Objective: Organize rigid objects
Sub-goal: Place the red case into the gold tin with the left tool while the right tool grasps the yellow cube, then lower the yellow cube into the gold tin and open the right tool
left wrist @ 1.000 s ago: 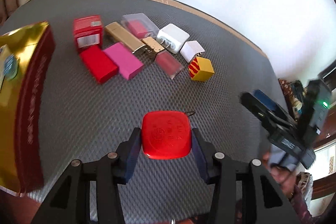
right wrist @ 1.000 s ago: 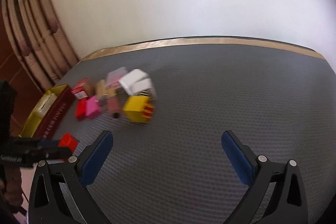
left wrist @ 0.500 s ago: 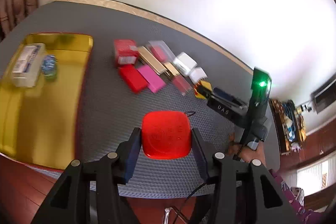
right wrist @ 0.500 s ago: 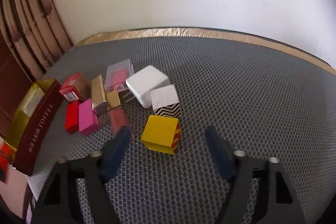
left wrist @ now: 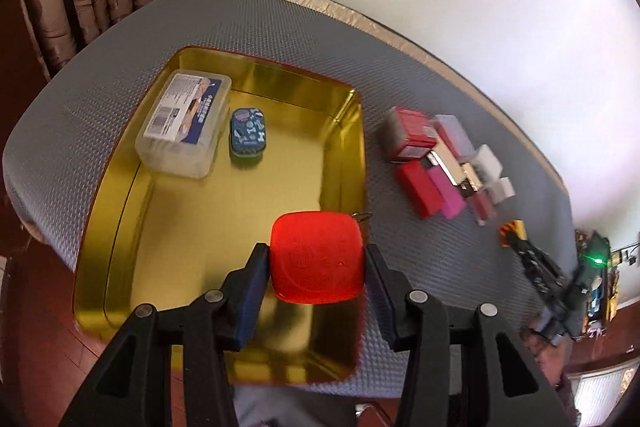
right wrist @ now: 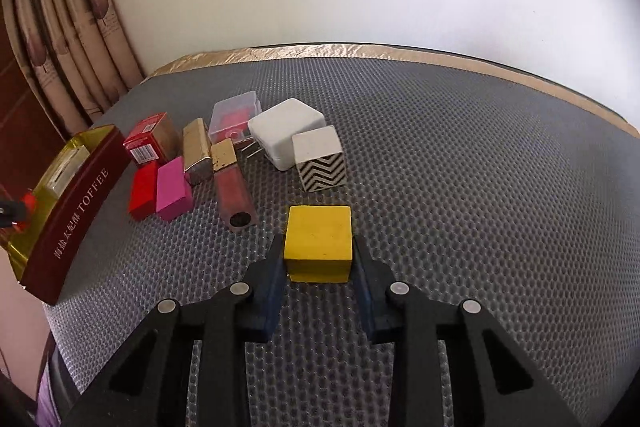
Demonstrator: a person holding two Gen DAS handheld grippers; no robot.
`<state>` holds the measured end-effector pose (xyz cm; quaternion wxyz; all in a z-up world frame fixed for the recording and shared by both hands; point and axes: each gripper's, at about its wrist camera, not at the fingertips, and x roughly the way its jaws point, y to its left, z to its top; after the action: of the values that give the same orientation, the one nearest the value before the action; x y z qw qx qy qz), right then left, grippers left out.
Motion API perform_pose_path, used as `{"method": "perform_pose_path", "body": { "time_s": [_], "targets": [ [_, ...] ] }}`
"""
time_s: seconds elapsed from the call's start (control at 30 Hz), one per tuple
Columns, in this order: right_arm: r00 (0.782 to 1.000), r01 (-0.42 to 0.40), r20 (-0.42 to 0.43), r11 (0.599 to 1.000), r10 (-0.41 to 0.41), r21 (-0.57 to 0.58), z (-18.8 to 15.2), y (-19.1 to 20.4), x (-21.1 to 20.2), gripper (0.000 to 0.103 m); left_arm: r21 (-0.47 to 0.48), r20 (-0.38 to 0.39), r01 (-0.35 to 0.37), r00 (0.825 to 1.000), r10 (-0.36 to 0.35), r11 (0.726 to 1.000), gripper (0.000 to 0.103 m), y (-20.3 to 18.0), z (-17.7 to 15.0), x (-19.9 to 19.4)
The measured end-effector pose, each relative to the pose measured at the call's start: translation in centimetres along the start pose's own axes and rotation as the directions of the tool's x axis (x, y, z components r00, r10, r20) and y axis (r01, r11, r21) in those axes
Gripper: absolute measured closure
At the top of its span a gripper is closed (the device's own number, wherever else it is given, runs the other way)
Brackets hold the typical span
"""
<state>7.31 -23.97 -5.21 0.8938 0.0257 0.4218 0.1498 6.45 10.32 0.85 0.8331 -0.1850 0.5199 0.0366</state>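
Note:
My left gripper (left wrist: pixel 317 255) is shut on a red rounded-square case (left wrist: pixel 318 267) and holds it above the near right part of the gold tin (left wrist: pixel 240 227). A clear plastic box (left wrist: pixel 186 125) and a small blue tin (left wrist: pixel 248 133) lie in the tin's far end. On the grey mat a yellow cube (right wrist: pixel 319 233) sits between the fingers of my right gripper (right wrist: pixel 318 255), whose jaws are closing, with both pads against the cube's sides. In the left wrist view the right gripper (left wrist: pixel 520 247) shows at the far right by the cube (left wrist: pixel 514 227).
Beyond the cube stand a zigzag-patterned cube (right wrist: pixel 320 157) and a white charger (right wrist: pixel 284 131). To their left lie a lip gloss tube (right wrist: pixel 234 187), pink block (right wrist: pixel 173 189), red block (right wrist: pixel 143 191), gold case (right wrist: pixel 197 151), red carton (right wrist: pixel 150 139) and clear box (right wrist: pixel 236 117). The toffee tin (right wrist: pixel 76 203) stands far left.
My left gripper carried the red case leftward, from over the mat to over the gold tin. The right gripper came forward to the yellow cube and its jaws narrowed from wide open onto it.

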Motion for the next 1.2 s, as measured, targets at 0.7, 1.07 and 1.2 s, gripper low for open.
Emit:
{"method": "perform_pose_path", "body": {
  "time_s": [0.7,1.07,1.2],
  "targets": [
    [1.0,-0.013,-0.006,1.0,0.013,0.006,0.2,-0.1,0.4,0.074,-0.112,0.18,-0.09,0.978,0.109,0.99,0.05,0.6,4.5,-0.3],
    [0.992,-0.123,0.021,0.992,0.123,-0.022,1.4,4.1,-4.4,0.075,-0.169,0.262,-0.123,0.951,0.165,0.978,0.048,4.5,-7.4,-6.8],
    [0.972,-0.232,0.019,0.97,0.234,-0.078,3.6,9.4,-6.0,0.075,-0.186,0.277,-0.121,0.946,0.17,0.975,0.047,5.5,-8.5,-7.2]
  ]
}}
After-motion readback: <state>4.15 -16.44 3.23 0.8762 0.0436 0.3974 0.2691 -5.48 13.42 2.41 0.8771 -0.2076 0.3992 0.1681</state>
